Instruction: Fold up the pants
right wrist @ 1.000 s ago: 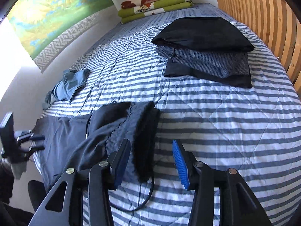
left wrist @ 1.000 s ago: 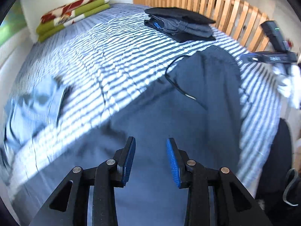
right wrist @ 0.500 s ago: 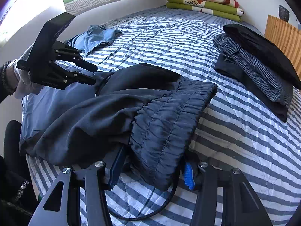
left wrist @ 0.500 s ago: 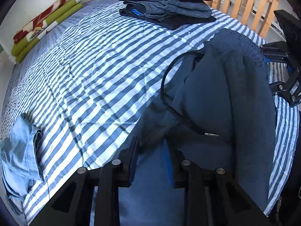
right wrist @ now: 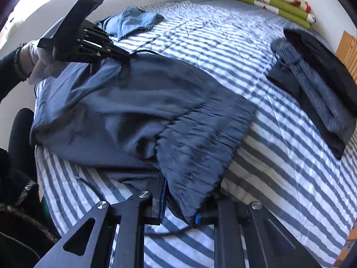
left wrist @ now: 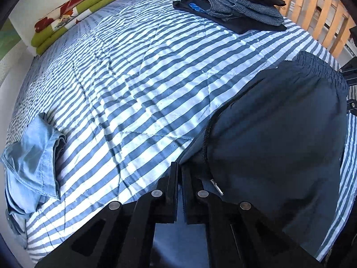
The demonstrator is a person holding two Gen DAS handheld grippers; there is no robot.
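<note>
Dark navy pants (left wrist: pixel 279 134) (right wrist: pixel 138 111) lie crumpled near the front edge of a blue-and-white striped bed (left wrist: pixel 138 71). My left gripper (left wrist: pixel 179 174) points steeply down, its fingers pinched together on the pants' edge beside a zipper pull (left wrist: pixel 216 184). In the right wrist view the left gripper (right wrist: pixel 123 54) nips the far fabric edge, held by a gloved hand (right wrist: pixel 42 64). My right gripper (right wrist: pixel 187 201) has the gathered elastic waistband (right wrist: pixel 200 147) bunched between its closing jaws. The fabric hides most of its right finger.
A folded stack of dark clothes (left wrist: pixel 229 6) (right wrist: pixel 316 82) sits further back on the bed. A light-blue garment (left wrist: pixel 29 156) (right wrist: pixel 131 20) lies crumpled near the wall side. Folded green and red blankets (left wrist: pixel 73 15) rest at the far end. A wooden slatted rail (left wrist: pixel 312 6) borders the bed.
The left gripper came down onto the pants' edge and its jaws shut. The right gripper rolled, dropped to the waistband and closed around it.
</note>
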